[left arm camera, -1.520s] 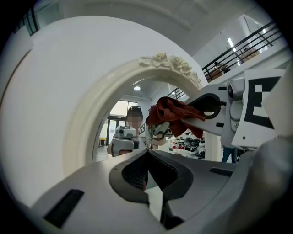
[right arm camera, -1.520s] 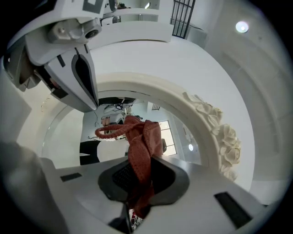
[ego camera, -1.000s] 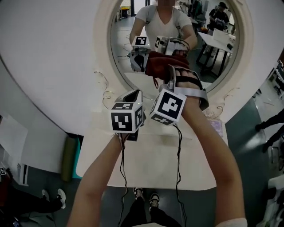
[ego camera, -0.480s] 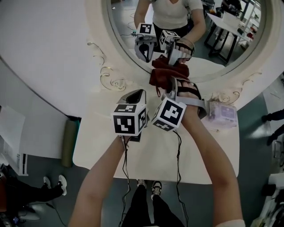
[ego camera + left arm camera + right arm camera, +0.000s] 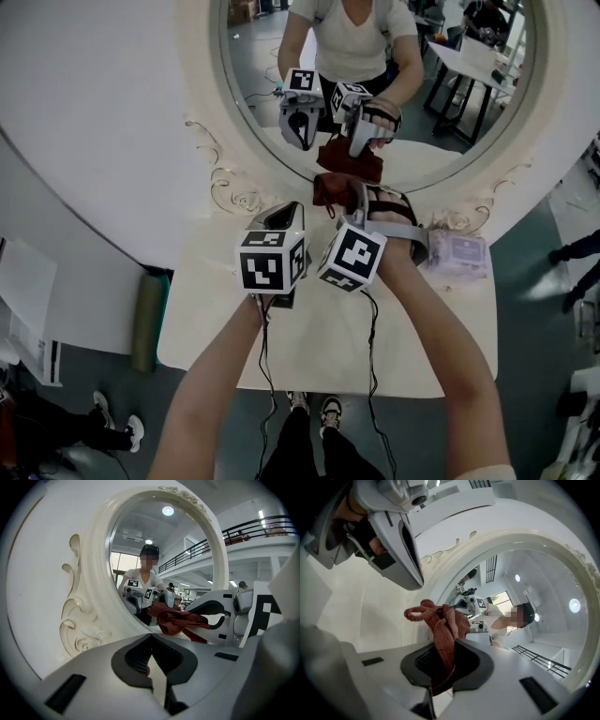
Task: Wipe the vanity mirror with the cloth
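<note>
At the far left of the head view, a green roll stands beside the table, at about 9 o'clock from the grippers. Its lower end is dim and hard to read.

The vanity mirror fills the upper part of that view. Its top is cut off by the picture's edge, so only the lower arc of the cream scrolled frame shows.

The left gripper sits at about 7 o'clock below the mirror's rim, with its marker cube hiding most of its body from above. In the left gripper view its jaws are brought together, pad against pad, with nothing held. A small reddish speck at the seam is too small to identify. It points at the frame's carved scroll and touches nothing.

The dark red cloth is bunched at 6 o'clock on the mirror's rim, right against its own reflection. Whether it presses the glass or only the frame's inner lip cannot be told.

The right gripper is just to the right of the left one, and a strapped hand covers much of it. In the right gripper view its jaws are clamped on the cloth, a strip of which runs down between the pads while the rest bulges out towards the mirror.

A pale pack lies on the table at about 3 o'clock from the right gripper, near the frame. Its print is blurred.
</note>
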Motion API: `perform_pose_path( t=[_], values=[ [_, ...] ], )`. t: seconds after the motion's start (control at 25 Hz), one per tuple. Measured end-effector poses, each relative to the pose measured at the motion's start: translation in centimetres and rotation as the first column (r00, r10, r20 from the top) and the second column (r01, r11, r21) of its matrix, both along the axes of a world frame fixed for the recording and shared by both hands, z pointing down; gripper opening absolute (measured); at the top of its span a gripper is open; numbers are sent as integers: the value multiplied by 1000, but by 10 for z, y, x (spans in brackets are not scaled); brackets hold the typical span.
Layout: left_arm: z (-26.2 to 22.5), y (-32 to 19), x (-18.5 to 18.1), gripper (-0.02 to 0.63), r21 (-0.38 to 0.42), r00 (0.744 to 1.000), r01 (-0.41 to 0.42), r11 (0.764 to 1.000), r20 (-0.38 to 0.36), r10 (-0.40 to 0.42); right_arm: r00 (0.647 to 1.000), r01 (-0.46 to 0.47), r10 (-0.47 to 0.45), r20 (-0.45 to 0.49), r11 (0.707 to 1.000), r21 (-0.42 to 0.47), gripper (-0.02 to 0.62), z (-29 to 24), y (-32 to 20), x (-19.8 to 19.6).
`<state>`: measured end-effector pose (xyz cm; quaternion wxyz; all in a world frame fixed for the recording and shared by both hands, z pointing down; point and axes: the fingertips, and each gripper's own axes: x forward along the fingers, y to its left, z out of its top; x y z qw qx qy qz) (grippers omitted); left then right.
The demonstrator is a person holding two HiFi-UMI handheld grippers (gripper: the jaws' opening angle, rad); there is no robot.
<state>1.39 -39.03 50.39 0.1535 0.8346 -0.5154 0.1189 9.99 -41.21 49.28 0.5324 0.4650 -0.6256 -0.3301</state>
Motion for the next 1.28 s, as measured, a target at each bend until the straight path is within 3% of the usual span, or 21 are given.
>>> perform_pose_path(
  t=[0.2,0.4,0.72,0.96,1.12,1.28],
  values=[
    [-89,-7,17,6,106,1000,-12,994,-7,13,999,-23,26,-23,993,112,58,-93,4,24],
    [-195,-2,48,6,250,998,-47,967,-25,55,997,-52,64,-37,962,270,58,-210,17,54],
    [-320,9,93,6,398,989,-100,912,-58,134,987,-66,131,-95,862,503,58,-367,40,91],
    [-367,4,112,6,443,982,-120,889,-77,170,973,-61,179,-148,812,581,58,-418,38,102],
    [-375,0,121,6,452,980,-133,882,-74,186,961,-50,201,-191,804,592,58,-427,30,107],
    [-360,-3,131,6,431,980,-151,890,-54,192,951,-62,224,-213,813,579,58,-417,22,119]
  ],
)
